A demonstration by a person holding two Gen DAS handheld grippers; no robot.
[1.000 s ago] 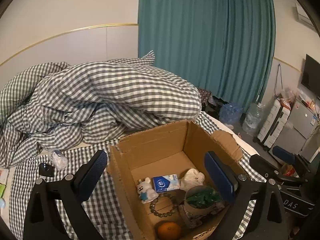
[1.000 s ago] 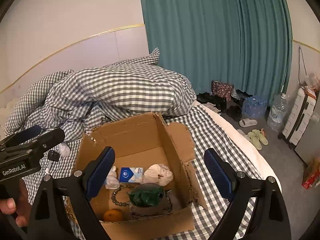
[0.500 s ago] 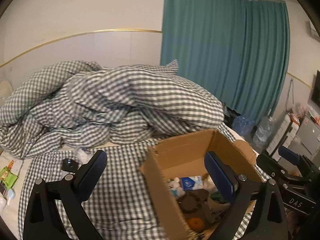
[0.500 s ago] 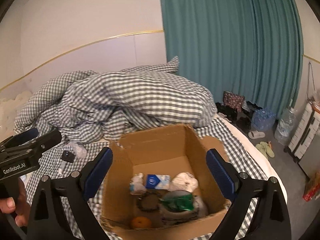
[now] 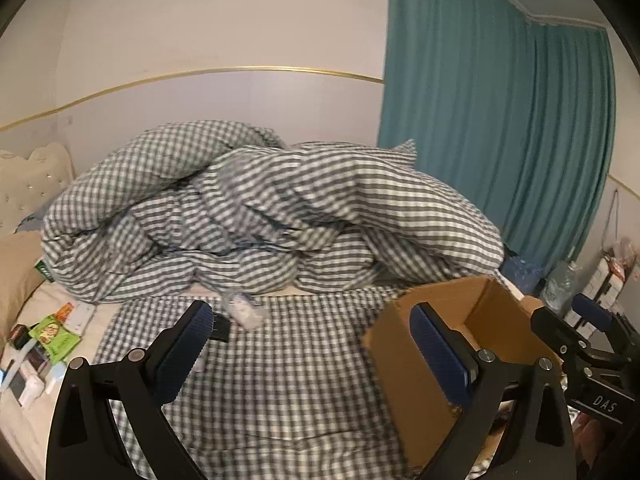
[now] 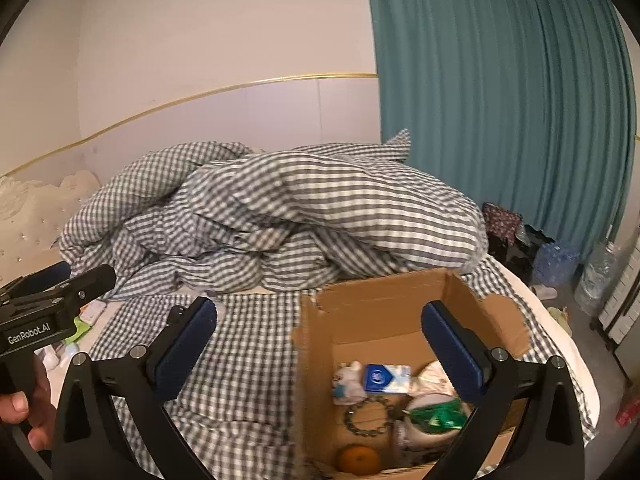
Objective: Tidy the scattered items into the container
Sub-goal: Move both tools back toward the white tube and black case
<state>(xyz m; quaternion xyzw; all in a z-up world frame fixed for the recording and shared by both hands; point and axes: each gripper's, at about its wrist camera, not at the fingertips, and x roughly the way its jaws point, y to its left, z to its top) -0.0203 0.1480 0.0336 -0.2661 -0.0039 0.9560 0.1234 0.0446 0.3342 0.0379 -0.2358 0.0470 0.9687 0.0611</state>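
An open cardboard box (image 6: 380, 308) stands on the checked bed sheet, right of centre. Inside it lie an orange (image 6: 358, 458), a blue and white tissue pack (image 6: 386, 378), a small white figure (image 6: 347, 380), a bead bracelet (image 6: 368, 416) and a green item in a cup (image 6: 436, 416). My right gripper (image 6: 320, 350) hovers over the box's near left corner, its jaws opening with nothing between them. My left gripper (image 5: 312, 350) is open and empty above the sheet, left of the box (image 5: 400, 344). Ahead of it lie a clear plastic packet (image 5: 246, 310) and a small black object (image 5: 220, 326).
A heaped checked duvet (image 5: 260, 216) fills the back of the bed. A green snack packet (image 5: 54, 338) and several small items (image 5: 28, 384) lie by the pillow at far left. Teal curtain (image 6: 500, 120), water bottles and luggage stand to the right, off the bed.
Both views have swung left, so the box slid toward the right of each frame. The packet, the black object and the items at the bed's left edge came into view. The right jaws widened slightly.
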